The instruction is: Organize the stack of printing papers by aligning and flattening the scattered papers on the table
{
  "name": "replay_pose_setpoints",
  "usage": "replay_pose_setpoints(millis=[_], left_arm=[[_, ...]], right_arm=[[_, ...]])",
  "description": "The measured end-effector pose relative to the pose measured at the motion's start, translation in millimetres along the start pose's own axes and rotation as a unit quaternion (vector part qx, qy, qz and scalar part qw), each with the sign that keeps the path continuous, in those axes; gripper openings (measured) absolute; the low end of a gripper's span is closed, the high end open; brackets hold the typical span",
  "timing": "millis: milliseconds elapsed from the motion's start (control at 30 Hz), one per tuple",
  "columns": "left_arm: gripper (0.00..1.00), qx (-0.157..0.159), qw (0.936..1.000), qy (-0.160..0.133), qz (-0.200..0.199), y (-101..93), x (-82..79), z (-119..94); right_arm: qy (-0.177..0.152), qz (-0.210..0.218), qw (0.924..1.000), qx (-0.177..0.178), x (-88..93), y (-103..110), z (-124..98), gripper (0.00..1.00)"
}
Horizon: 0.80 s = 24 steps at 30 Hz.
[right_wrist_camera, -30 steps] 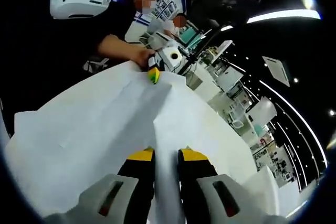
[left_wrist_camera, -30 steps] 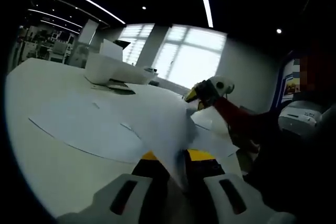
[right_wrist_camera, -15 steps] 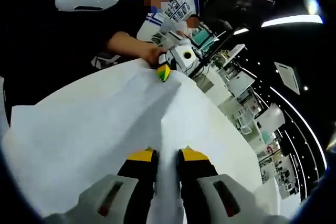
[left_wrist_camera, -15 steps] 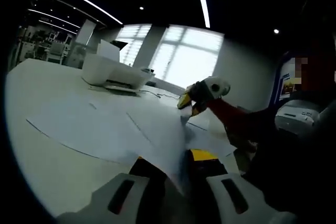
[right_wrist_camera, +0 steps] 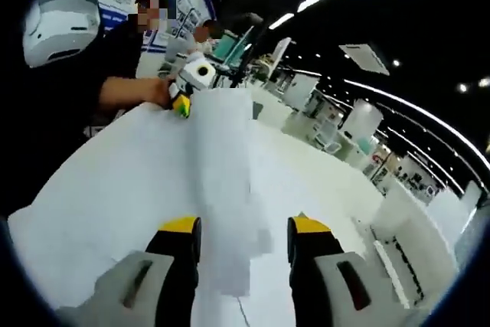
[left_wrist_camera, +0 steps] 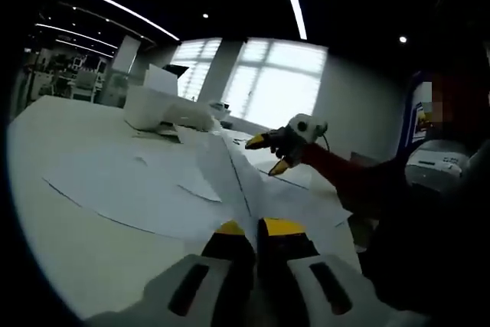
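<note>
While the left hand-held gripper pinches white papers — creased, fanned — the right hand-held gripper gapes wide.

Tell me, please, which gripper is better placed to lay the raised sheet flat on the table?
Probably the left gripper: its jaws are shut on the raised sheet, while the right gripper is open with paper loose between its jaws.

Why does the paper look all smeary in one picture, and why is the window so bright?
In the right gripper view, the raised sheet of paper is blurred between the open tool tips, likely from motion. In the left gripper view, the window is blown out white, while the ceiling stays dark, and the table edge bends from the fisheye lens.
</note>
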<state>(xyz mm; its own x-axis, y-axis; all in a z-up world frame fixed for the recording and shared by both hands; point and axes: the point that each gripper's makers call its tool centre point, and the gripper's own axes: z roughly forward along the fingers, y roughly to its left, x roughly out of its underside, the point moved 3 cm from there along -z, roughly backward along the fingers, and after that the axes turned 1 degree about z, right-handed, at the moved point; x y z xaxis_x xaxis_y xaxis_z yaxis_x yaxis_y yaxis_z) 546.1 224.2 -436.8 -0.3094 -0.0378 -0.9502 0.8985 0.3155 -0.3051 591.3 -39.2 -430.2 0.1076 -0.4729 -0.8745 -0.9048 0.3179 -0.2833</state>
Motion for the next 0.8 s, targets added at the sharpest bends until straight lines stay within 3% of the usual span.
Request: replay_pose_setpoints(millis=[67,133,267,500,667,800], left_arm=[[0.07,-0.003,0.9999,0.000,0.011,0.6,0.0,-0.1],[0.07,-0.008,0.9996,0.001,0.027,0.3,0.8,0.1],[0.07,-0.010,0.9994,-0.009,0.033,1.7,-2.0,-2.6],[0.07,0.002,0.9982,-0.040,0.046,-1.0,-9.3,-8.4],[0.07,-0.001,0.9981,-0.039,0.048,-0.8,-8.5,-6.8],[0.07,-0.006,0.9984,-0.036,0.044,1.0,-7.8,-6.4]], right_arm=[[-0.003,0.071,0.9973,0.019,11.3,-4.4,-6.2,0.49],[-0.016,0.144,0.9892,0.025,22.1,-5.1,-11.5,0.52],[-0.028,0.223,0.9743,0.016,35.0,2.6,-17.6,0.53],[-0.056,0.272,0.9607,-0.004,38.9,9.2,-16.4,0.47],[-0.067,0.268,0.9610,-0.018,34.0,15.7,-17.1,0.20],[-0.080,0.264,0.9610,-0.015,29.0,15.8,-23.8,0.10]])
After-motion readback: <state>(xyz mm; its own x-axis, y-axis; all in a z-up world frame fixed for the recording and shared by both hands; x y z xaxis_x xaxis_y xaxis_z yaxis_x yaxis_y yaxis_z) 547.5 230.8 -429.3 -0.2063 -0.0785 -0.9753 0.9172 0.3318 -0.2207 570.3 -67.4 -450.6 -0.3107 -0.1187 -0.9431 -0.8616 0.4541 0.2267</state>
